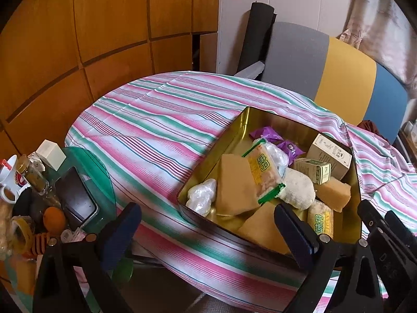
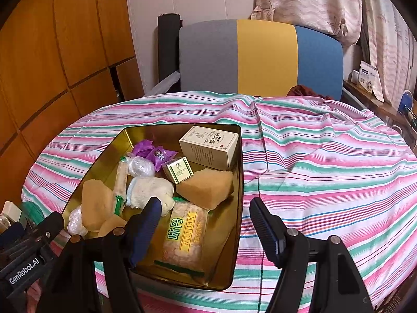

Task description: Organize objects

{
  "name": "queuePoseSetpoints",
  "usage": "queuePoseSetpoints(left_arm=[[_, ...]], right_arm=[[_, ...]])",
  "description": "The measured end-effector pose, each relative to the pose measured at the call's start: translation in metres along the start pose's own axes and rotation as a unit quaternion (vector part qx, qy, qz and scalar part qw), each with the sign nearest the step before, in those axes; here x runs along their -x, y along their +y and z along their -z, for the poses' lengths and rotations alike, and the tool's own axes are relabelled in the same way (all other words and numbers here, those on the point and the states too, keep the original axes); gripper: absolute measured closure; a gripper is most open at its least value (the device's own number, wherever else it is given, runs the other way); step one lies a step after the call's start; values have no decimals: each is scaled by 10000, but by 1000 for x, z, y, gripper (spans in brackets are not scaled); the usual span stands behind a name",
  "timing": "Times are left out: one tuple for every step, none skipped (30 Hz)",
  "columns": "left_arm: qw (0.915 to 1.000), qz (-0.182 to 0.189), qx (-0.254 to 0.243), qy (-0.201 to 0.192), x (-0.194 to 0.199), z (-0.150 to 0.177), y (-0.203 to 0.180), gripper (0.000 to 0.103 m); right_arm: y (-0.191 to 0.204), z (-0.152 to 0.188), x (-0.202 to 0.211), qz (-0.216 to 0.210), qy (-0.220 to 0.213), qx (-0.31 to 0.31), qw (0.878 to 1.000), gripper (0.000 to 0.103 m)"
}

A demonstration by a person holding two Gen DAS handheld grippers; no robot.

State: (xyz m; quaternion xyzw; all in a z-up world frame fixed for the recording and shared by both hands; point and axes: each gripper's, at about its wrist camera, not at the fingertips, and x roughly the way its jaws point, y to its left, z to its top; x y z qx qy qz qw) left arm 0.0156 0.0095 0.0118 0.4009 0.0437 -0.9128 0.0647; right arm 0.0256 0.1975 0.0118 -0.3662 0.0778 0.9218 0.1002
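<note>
Both tools [image 1: 206, 230] [image 2: 204, 224] angled down, agape

Both views are evenly and softly lit. Strong fisheye bending and dark vignetting are seen at the corners. A dull sheen is shown inside the gold tin [image 2: 125, 140].

Ahead of the right gripper [image 2: 203, 224], with its black arms and blue pads, a gold tin [image 2: 238, 182] holds tan sponges [image 2: 206, 187], purple wrappers [image 2: 153, 154], a cream box [image 2: 208, 143]; under it, a pink, green and white striped cloth [image 2: 325, 169]; beyond, a grey-yellow-blue chair [image 2: 260, 54]
</note>
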Motion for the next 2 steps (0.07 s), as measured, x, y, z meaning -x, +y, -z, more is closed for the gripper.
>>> queuePoseSetpoints(left_arm=[[10000,-8,-17,12,-1,0,0,1],[10000,19,-27,38,-2,0,-1,1]], right_arm=[[0,0,0,3,1,-1,10000,32],[0,0,0,-1,4,-2,10000,32]])
